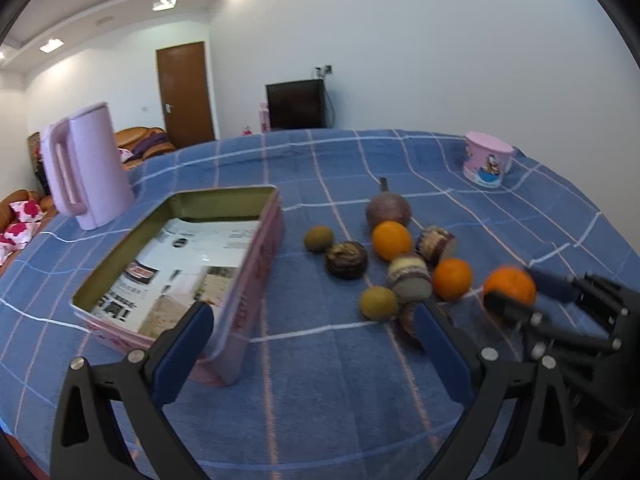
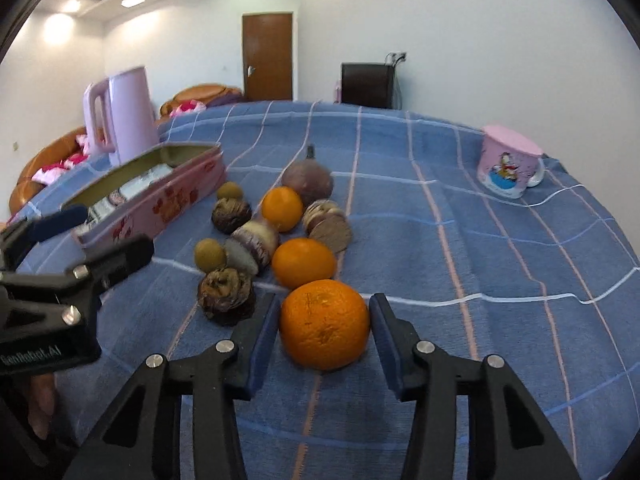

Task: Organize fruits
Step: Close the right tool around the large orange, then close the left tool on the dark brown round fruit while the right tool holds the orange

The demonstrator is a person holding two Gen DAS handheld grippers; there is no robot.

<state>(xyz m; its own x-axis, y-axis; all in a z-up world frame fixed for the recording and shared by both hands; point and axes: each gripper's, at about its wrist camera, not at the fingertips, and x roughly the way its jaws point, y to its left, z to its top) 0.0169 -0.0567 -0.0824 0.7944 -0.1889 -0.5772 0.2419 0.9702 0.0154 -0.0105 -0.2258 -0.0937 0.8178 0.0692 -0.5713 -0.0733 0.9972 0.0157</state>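
Note:
A pink tin box [image 1: 256,280] lined with printed paper stands open at the left of the blue checked tablecloth; it also shows in the right wrist view [image 2: 176,196]. Fruits lie in a cluster beside it: oranges [image 1: 391,240], small green fruits [image 1: 378,303], dark mangosteens [image 1: 346,260] and a purple passion fruit [image 1: 388,208]. My right gripper [image 2: 324,322] is open with its fingers on both sides of the nearest orange [image 2: 324,324], which rests on the cloth. My left gripper [image 1: 312,320] is open and empty, above the cloth between the box and the fruits.
A pink kettle [image 1: 86,168] stands behind the box. A pink cartoon mug [image 1: 486,164] stands upside down at the far right. The table's edge curves off at the right and near side. A sofa, a door and a dark cabinet lie beyond.

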